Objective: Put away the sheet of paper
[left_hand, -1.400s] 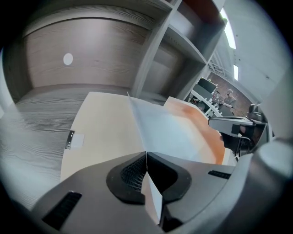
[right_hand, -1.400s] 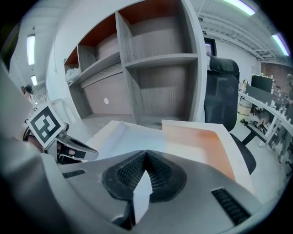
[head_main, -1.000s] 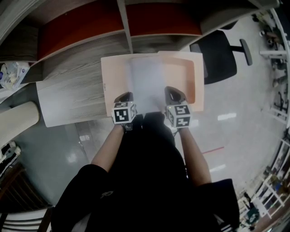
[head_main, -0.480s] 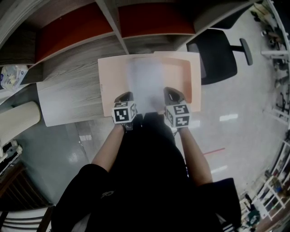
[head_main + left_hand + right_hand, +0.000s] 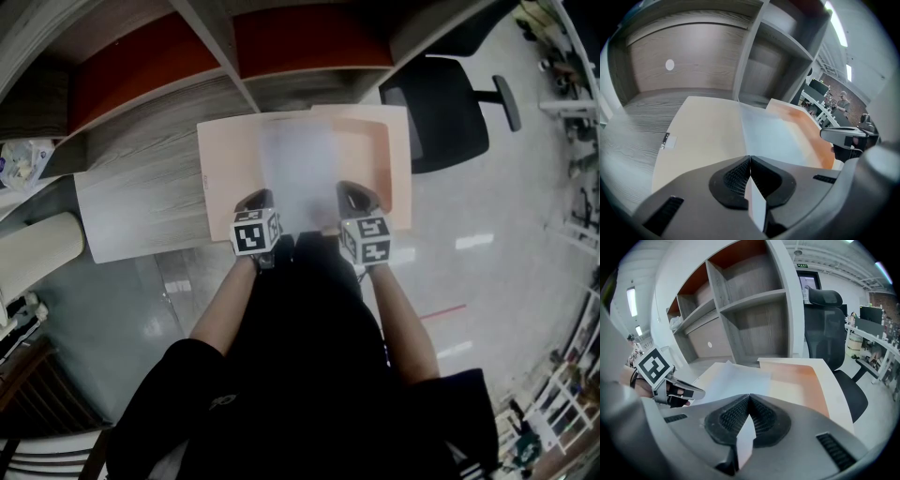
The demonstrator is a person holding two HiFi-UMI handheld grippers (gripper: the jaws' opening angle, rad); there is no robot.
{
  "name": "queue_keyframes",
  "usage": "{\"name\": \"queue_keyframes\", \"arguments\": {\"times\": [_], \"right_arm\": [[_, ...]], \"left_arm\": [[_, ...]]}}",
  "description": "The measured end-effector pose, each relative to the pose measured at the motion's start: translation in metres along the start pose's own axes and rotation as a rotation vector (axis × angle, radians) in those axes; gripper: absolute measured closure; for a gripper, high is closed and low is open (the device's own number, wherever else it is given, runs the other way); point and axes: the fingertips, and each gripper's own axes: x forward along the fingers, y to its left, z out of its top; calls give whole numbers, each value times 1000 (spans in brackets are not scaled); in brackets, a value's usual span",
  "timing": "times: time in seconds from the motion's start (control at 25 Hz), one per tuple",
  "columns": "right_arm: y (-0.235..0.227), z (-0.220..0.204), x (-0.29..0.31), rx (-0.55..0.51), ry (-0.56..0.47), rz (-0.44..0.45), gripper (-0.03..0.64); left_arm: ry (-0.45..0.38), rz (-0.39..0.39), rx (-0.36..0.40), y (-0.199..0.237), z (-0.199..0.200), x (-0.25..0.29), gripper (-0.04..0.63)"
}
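A white sheet of paper [image 5: 300, 173] lies flat over an open pale peach folder [image 5: 225, 159] on the wooden desk. My left gripper [image 5: 259, 201] is shut on the sheet's near left edge, and my right gripper [image 5: 351, 195] is shut on its near right edge. In the left gripper view the jaws [image 5: 749, 160] pinch the thin edge, with the sheet [image 5: 776, 136] stretching ahead over the folder [image 5: 701, 133]. The right gripper view shows the same: jaws [image 5: 749, 398] closed on the sheet [image 5: 733, 378], the folder's raised orange side [image 5: 806, 373] to the right.
A shelf unit with red-backed compartments [image 5: 291, 42] rises right behind the folder. A black office chair [image 5: 448, 111] stands at the desk's right end. A white board [image 5: 122, 211] lies on the desk [image 5: 150, 131] left of the folder. The desk's front edge runs under my grippers.
Folder, shelf and sheet have drifted a little to the left in the head view. Both grippers keep their hold on the sheet's near edge in about the same place.
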Motion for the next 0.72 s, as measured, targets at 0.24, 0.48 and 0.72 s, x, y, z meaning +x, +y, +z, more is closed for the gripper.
{"name": "queue_keyframes", "arguments": {"times": [0.24,0.48,0.72], "right_arm": [[0,-1,-1,1,-1,11,598],[-2,-5,-2,-1,-1,15,598],[-4,-5,-6,10,-1,18,598]], "left_arm": [[-6,30,-52,9,0,-1,549],[-16,20,-55,1,2,2,551],[-16,-2,-55,-13,6,8,549]]}}
